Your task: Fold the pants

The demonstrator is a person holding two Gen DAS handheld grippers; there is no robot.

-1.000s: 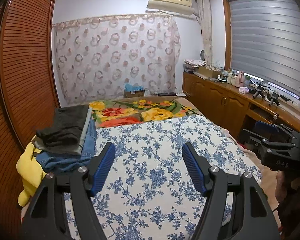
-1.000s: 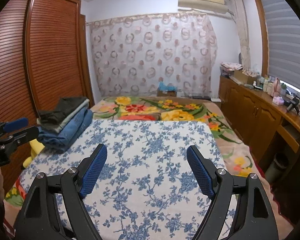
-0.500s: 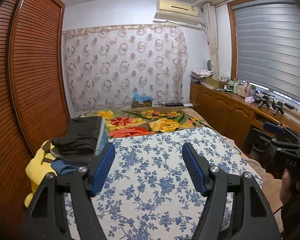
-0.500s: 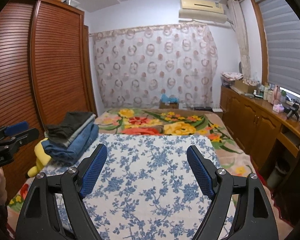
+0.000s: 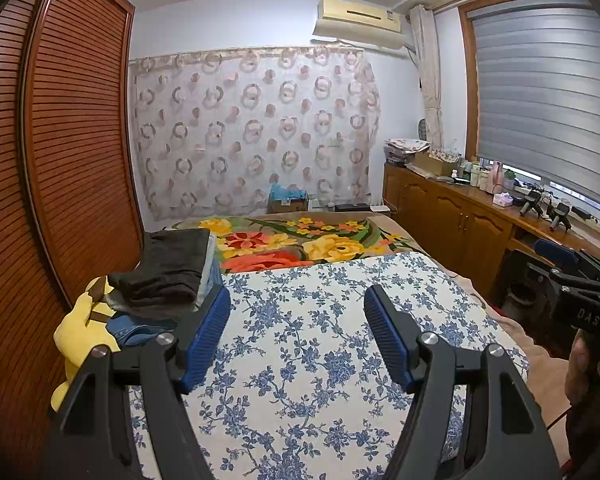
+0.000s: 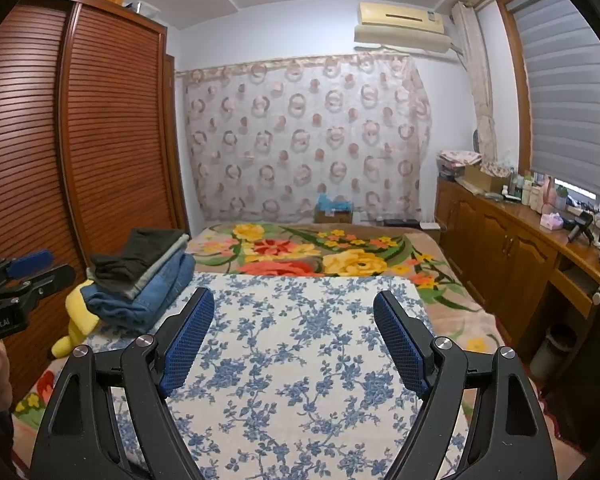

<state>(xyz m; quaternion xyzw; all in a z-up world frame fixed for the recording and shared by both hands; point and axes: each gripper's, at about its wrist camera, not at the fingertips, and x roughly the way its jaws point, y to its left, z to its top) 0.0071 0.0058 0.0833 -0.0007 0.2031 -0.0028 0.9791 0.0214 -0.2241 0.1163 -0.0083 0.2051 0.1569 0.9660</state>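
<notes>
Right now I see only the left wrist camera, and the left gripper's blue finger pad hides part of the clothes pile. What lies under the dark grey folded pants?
Observer: In the right wrist view the pile shows whole. Folded blue denim jeans lie at the bottom, under the dark grey folded pants, with a thin light grey layer between them.
Operator: Is the right gripper holding anything?
Observer: No. The right gripper stands open with nothing between its pads. Only the white bedcover with blue flowers shows behind it.
</notes>
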